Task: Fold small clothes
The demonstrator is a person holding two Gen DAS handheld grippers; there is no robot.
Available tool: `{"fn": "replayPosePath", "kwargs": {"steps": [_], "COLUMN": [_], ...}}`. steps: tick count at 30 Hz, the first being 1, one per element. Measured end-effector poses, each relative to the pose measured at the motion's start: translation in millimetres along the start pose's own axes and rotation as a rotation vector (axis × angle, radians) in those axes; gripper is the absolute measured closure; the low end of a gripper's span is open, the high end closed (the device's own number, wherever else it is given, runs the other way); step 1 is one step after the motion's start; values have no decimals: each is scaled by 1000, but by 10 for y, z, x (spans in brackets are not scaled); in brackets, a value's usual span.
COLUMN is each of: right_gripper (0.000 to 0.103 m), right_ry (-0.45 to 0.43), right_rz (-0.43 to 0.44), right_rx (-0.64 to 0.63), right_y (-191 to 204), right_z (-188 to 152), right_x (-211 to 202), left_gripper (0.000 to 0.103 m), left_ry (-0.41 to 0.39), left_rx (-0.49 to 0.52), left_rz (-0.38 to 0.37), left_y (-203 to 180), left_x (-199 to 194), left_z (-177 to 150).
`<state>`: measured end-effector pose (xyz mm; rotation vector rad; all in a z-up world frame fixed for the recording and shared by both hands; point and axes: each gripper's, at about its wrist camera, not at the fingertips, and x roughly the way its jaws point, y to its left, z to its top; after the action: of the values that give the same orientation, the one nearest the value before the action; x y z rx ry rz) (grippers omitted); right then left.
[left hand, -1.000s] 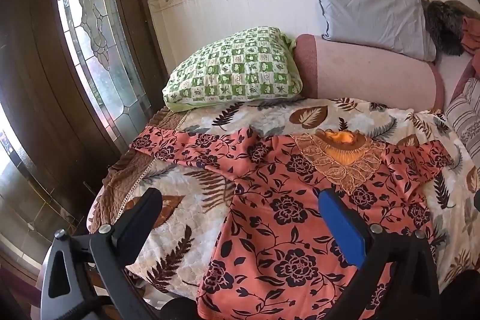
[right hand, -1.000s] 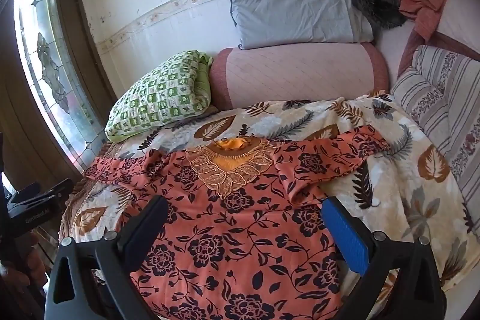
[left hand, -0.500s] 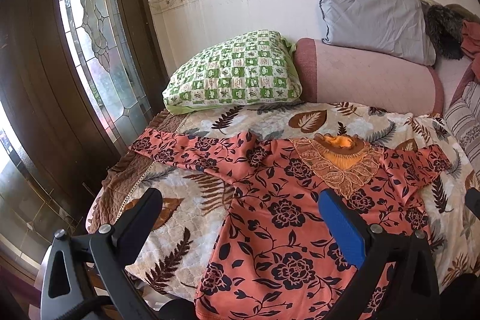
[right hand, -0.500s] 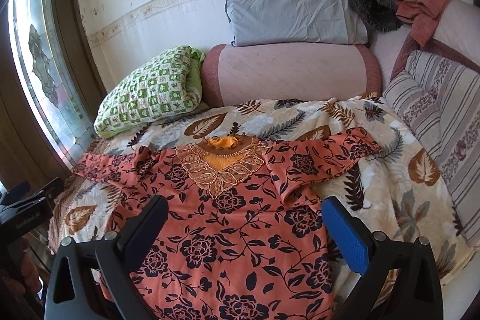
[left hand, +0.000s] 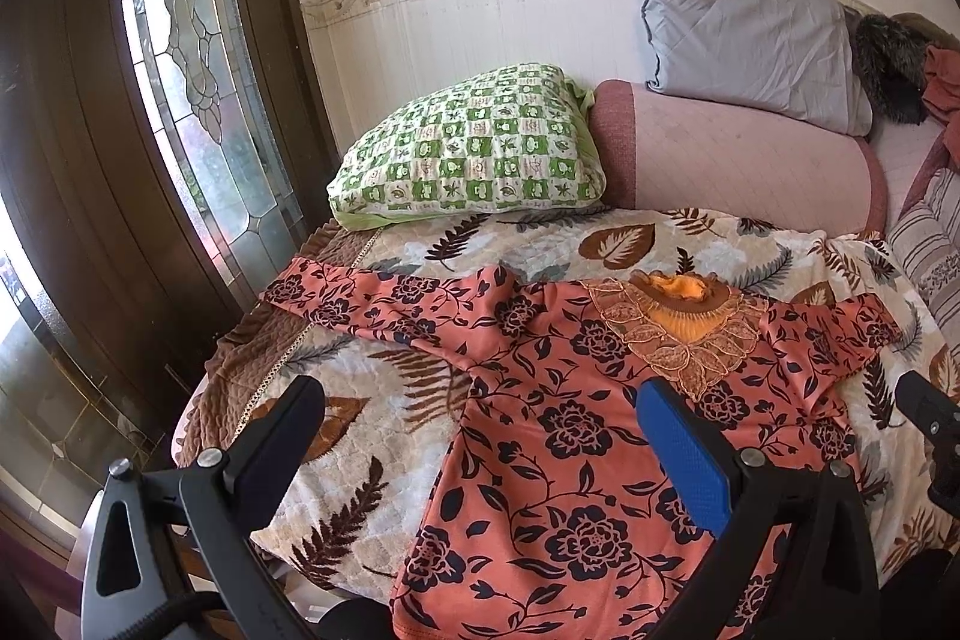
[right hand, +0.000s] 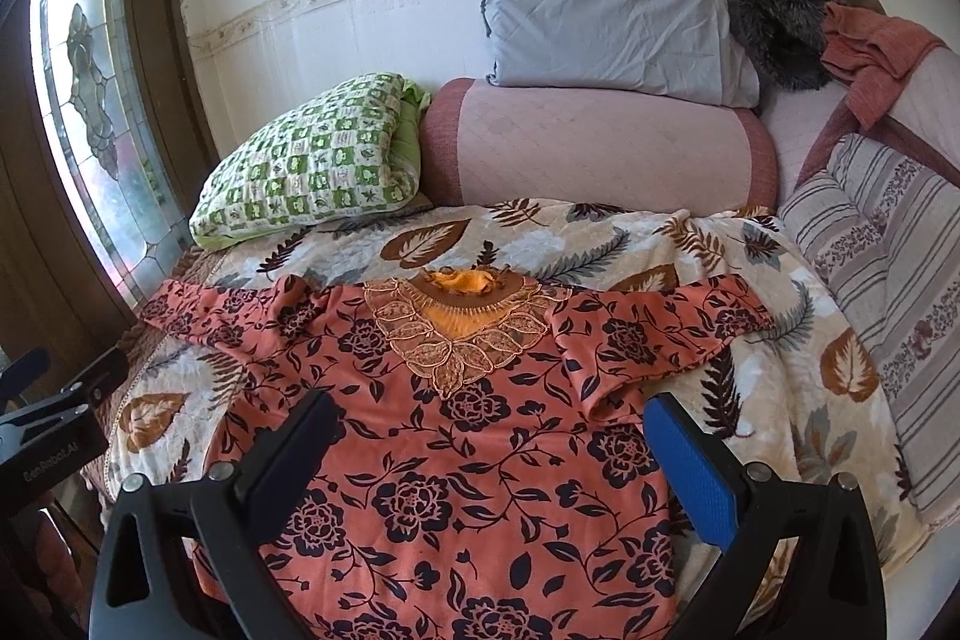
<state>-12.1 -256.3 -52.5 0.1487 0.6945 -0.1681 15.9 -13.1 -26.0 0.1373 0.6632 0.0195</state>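
An orange floral blouse (left hand: 576,436) with a lace collar lies flat, face up, on the leaf-print blanket (left hand: 528,244), both sleeves spread out; it also shows in the right wrist view (right hand: 474,436). My left gripper (left hand: 480,418) is open and empty, held above the blouse's left side near its hem. My right gripper (right hand: 486,424) is open and empty, held above the blouse's lower middle. Neither touches the cloth.
A green checked pillow (left hand: 474,148), a pink bolster (right hand: 600,142) and a grey pillow (right hand: 606,22) lie at the back. A striped cushion (right hand: 888,280) is at the right. A stained-glass window (left hand: 198,58) stands left of the bed edge.
Both grippers have drawn back and up a little from the blouse, so more of the bed shows. Both stay open; the blouse has not moved.
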Motion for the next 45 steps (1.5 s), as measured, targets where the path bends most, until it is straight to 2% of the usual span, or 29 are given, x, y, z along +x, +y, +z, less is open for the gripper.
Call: {"fn": "replayPosePath", "kwargs": {"steps": [33,45], "right_gripper": [0,0], "right_ry": [45,74], "right_rz": [-13,-25], "right_rx": [8,6], "right_y": [-55,-104], "right_z": [-47,-36], "right_x": [226,424], "left_gripper": [0,0], "left_ry": [25,54], "left_rx": [37,51], "left_rz": [-17,-19], "left_y": [-185,-273], "left_x": [155,380], "left_z": [-32,2]}}
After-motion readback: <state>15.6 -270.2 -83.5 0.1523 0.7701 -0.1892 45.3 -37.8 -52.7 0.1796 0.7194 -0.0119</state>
